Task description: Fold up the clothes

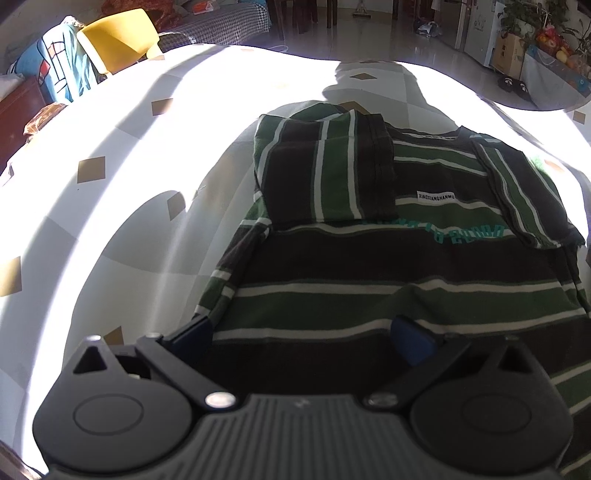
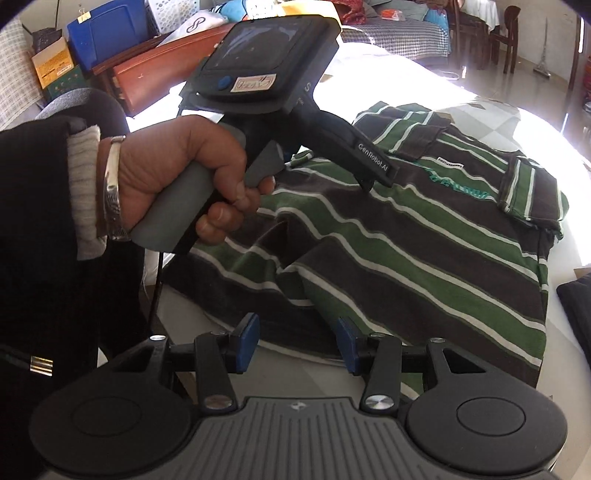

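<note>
A green, brown and white striped T-shirt [image 1: 369,266] lies flat on the white table [image 1: 110,155], with both sleeves folded in over the chest. My left gripper [image 1: 303,336] hovers open over the shirt's near hem, its blue pads [image 1: 412,338] spread wide and pressing on nothing. In the right wrist view a hand [image 2: 177,177] holds that left gripper [image 2: 376,181], tilted down over the shirt [image 2: 424,251]. My right gripper [image 2: 297,341] is open at the shirt's lower edge with nothing pinched. The cloth near it is rumpled into a crease [image 2: 284,243].
A yellow chair [image 1: 114,40] stands at the table's far left edge. Wooden furniture [image 2: 159,74] and a blue box [image 2: 107,33] crowd the room behind the hand. A dark object [image 2: 576,295] lies at the table's right edge. The person's shadow falls across the shirt.
</note>
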